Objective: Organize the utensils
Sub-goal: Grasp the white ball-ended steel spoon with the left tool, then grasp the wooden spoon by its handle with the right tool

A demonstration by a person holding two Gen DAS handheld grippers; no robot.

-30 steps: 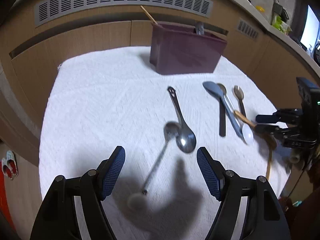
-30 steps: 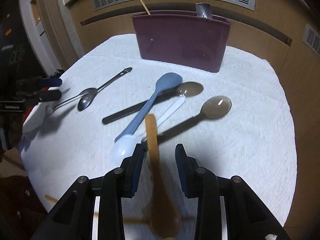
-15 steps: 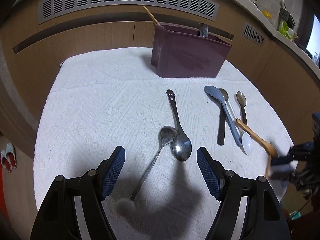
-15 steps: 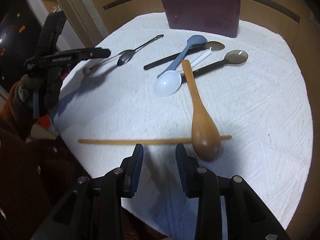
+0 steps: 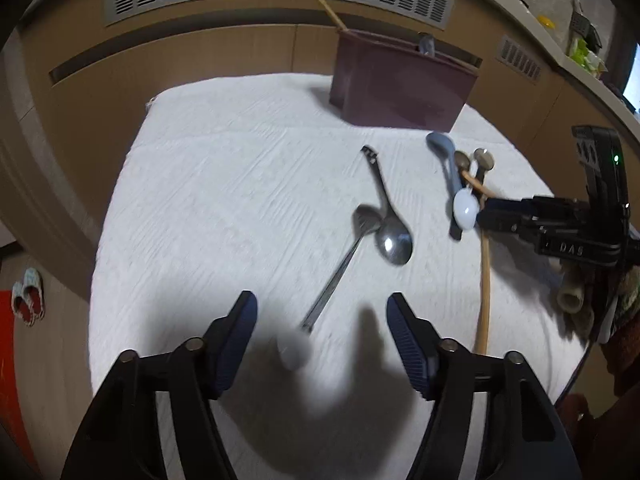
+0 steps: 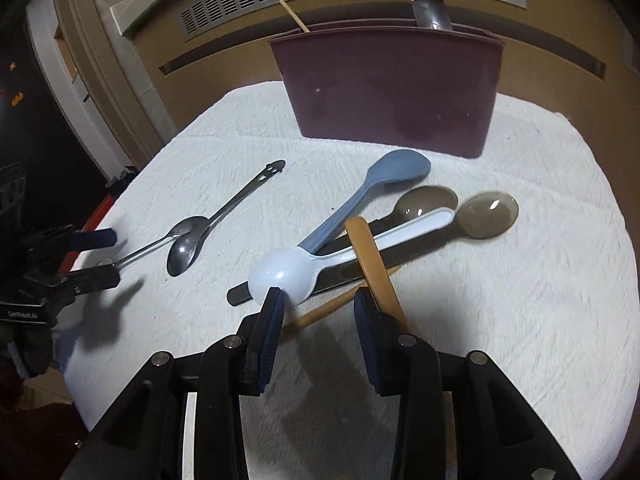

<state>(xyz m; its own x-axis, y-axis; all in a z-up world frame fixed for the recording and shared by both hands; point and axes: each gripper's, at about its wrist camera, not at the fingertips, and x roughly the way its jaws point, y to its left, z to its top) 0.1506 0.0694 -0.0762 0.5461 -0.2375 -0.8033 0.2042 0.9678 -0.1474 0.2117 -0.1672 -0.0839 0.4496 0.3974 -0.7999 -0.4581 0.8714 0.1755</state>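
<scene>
My left gripper [image 5: 320,334] stands open and empty above the white textured cloth [image 5: 208,200]; its jaws have just been closing a little, with only the blurred rounded end of the slim steel spoon [image 5: 340,264] between the fingers, untouched. To take this spoon well, I centre the handle between both pads, come down until the pads flank the metal near the cloth, and close squarely so the thin handle does not roll out. Its bowl lies against the larger polished steel spoon [image 5: 390,236], so I judge a straight lift safer than a drag.

My right gripper [image 6: 318,320] is also open, holding nothing; its jaws have just been opening. The light wooden spoon [image 6: 370,258] runs up from beside the right finger [image 6: 366,332] and crosses the pile ahead. Whether that finger touches it I cannot tell. A thin wooden stick [image 6: 320,312] lies across the gap between the pads. The white plastic spoon [image 6: 296,268] rests with its bowl just beyond the left finger [image 6: 270,328], over a blue plastic spoon [image 6: 380,180] and two dark translucent spoons [image 6: 472,216]. Because these overlap, I grip only the topmost piece, and I expect the others to shift if I pull sideways.

The maroon plastic utensil holder [image 6: 394,92] stands upright at the far edge of the cloth, well apart from both grippers, already holding a stick and a metal handle.
</scene>
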